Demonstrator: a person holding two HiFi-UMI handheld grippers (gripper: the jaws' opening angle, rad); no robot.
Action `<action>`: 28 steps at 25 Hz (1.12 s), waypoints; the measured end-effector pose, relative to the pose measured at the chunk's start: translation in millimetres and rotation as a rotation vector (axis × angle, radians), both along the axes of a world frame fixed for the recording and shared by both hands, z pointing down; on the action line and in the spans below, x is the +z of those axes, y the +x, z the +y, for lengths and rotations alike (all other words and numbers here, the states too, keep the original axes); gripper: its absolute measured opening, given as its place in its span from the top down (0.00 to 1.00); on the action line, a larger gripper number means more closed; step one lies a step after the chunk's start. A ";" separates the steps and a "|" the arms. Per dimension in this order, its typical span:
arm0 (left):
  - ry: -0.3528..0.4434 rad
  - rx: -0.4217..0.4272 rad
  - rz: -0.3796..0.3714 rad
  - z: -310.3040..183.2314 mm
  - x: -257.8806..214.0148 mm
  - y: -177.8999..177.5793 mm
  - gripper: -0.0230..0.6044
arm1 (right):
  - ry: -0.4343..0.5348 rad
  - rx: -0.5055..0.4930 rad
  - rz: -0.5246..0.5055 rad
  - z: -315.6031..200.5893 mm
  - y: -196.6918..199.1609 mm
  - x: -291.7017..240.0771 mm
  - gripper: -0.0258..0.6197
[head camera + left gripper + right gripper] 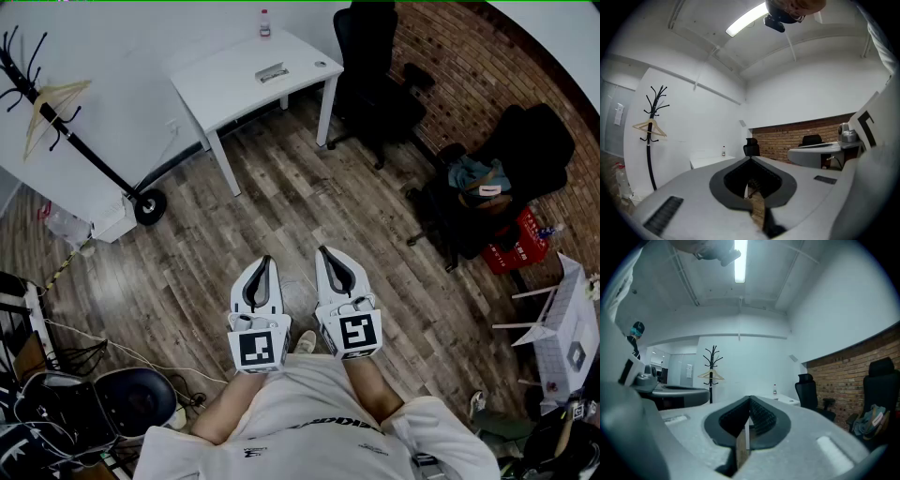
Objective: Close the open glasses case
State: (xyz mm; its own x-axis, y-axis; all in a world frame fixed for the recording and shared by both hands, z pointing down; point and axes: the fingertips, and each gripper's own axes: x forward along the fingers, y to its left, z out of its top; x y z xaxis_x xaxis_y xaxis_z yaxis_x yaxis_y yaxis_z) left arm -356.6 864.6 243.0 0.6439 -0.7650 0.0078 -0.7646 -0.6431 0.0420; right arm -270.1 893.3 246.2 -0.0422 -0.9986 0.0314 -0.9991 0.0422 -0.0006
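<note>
We hold the left gripper [267,262] and the right gripper [323,252] close to our body, each with its jaws pressed together and nothing between them. The glasses case is probably the small grey thing [272,72] on the white worktop [225,94] well ahead, though it is too small to be sure. The step in hand, we judge, is the approach. The wooden floor [309,202] between is free, with the coat stand [70,131] off to the left and the office chair [375,66] just beside the worktop's right end. We should stop square to the near edge, then steady the base while tipping the lid.
</note>
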 end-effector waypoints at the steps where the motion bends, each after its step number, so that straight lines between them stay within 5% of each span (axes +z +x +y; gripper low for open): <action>1: 0.000 -0.001 0.000 -1.9 -0.8 0.2 0.97 | 0.003 -0.005 -0.008 -2.2 1.1 -0.2 0.96; 15: -0.022 0.008 -0.028 -23.1 27.7 14.6 0.97 | 0.011 -0.054 -0.044 -27.1 16.3 10.0 0.96; 19: -0.082 0.008 -0.024 -45.7 31.5 38.5 0.97 | -0.004 -0.090 -0.053 -46.3 32.6 13.8 0.96; 28: -0.062 0.089 0.025 -127.4 32.7 109.5 0.97 | 0.022 -0.190 -0.073 -134.4 89.9 8.1 0.96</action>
State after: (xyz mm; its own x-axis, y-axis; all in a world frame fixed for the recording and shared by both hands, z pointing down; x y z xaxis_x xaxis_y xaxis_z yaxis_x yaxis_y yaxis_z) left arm -247.1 737.2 275.8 0.7102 -0.7031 0.0361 -0.7025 -0.7043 0.1021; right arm -180.3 758.9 254.3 -0.2311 -0.9729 0.0000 -0.9706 0.2305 -0.0698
